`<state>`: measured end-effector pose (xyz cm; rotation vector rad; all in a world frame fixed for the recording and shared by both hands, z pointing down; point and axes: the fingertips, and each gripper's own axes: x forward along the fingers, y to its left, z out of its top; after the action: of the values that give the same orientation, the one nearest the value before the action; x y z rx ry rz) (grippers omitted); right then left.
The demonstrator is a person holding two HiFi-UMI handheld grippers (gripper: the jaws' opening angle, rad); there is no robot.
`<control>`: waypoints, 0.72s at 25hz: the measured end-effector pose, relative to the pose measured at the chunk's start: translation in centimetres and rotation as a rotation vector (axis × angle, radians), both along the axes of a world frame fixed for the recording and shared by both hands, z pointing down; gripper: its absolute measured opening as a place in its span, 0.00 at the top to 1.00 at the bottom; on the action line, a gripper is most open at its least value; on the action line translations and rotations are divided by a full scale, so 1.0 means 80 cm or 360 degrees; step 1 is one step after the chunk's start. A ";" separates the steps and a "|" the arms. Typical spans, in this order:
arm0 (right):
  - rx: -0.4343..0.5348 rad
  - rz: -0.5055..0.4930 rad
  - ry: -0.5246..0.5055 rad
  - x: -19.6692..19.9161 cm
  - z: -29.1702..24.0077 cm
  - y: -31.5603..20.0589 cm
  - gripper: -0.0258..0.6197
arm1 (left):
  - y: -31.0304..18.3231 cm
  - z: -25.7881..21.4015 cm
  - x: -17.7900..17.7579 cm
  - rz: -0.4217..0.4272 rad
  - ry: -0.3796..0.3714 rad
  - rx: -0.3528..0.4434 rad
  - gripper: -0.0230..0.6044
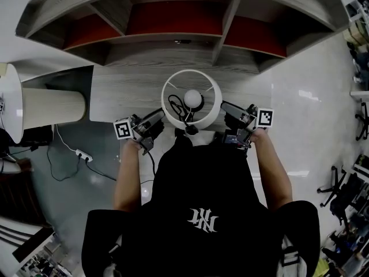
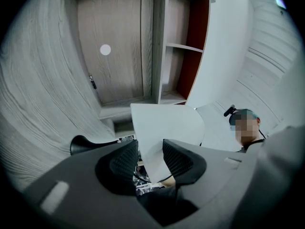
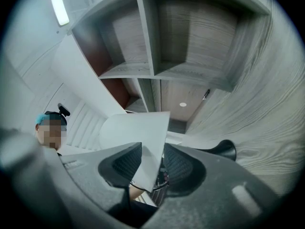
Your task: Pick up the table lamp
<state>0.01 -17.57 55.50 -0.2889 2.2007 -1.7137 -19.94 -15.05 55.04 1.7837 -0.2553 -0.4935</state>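
Observation:
The table lamp has a round white shade (image 1: 192, 74) with a bulb (image 1: 192, 98) and a black cord showing inside it from above. It stands over the grey wooden table (image 1: 127, 97), right in front of me. My left gripper (image 1: 162, 120) grips the shade's left side and my right gripper (image 1: 223, 110) its right side. In the left gripper view, the white shade wall (image 2: 167, 123) runs between the two pads of my left gripper (image 2: 150, 150), with the black lamp base (image 2: 82, 144) beside it. The right gripper view shows my right gripper (image 3: 152, 152) holding the shade (image 3: 133, 128), base (image 3: 228, 149) to its right.
A wooden shelf unit with red back panels (image 1: 173, 22) stands behind the table. A second, cream lamp shade (image 1: 49, 105) lies off the table's left end. A power strip (image 1: 83, 153) and cable lie on the floor at left. Office chairs (image 1: 340, 189) stand at right.

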 end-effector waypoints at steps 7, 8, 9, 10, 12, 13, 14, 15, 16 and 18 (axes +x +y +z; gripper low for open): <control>0.0021 -0.0046 0.0031 -0.002 0.001 0.005 0.74 | -0.005 -0.004 -0.004 -0.0007 -0.0012 0.0056 0.73; 0.0021 -0.0045 0.0030 -0.003 0.000 0.005 0.74 | -0.005 -0.004 -0.004 -0.0006 -0.0019 0.0049 0.72; 0.0021 -0.0043 0.0027 -0.003 0.000 0.005 0.74 | -0.005 -0.003 -0.004 -0.0006 -0.0034 0.0046 0.72; 0.0021 -0.0040 0.0024 -0.003 -0.001 0.005 0.74 | -0.006 -0.002 -0.005 -0.0007 -0.0051 0.0054 0.72; 0.0028 -0.0035 0.0021 -0.002 -0.004 0.004 0.74 | -0.006 -0.005 -0.006 -0.0005 -0.0055 0.0065 0.72; 0.0036 -0.0031 0.0022 -0.001 -0.006 0.003 0.74 | -0.006 -0.008 -0.005 -0.0003 -0.0052 0.0071 0.72; 0.0045 -0.0026 0.0024 0.000 -0.008 0.002 0.74 | -0.006 -0.009 -0.005 -0.0002 -0.0062 0.0084 0.72; 0.0055 -0.0022 0.0027 0.000 -0.010 0.000 0.74 | -0.007 -0.011 -0.005 0.0000 -0.0076 0.0097 0.72; 0.0061 -0.0023 0.0026 0.000 -0.012 -0.001 0.74 | -0.008 -0.013 -0.005 0.0002 -0.0080 0.0103 0.72; 0.0071 -0.0025 0.0013 0.000 -0.018 -0.002 0.74 | -0.010 -0.021 -0.003 0.0006 -0.0063 0.0107 0.72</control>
<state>0.02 -17.71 54.08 -0.2691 2.2495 -1.6723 -20.20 -15.86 53.37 1.8603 -0.2657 -0.4690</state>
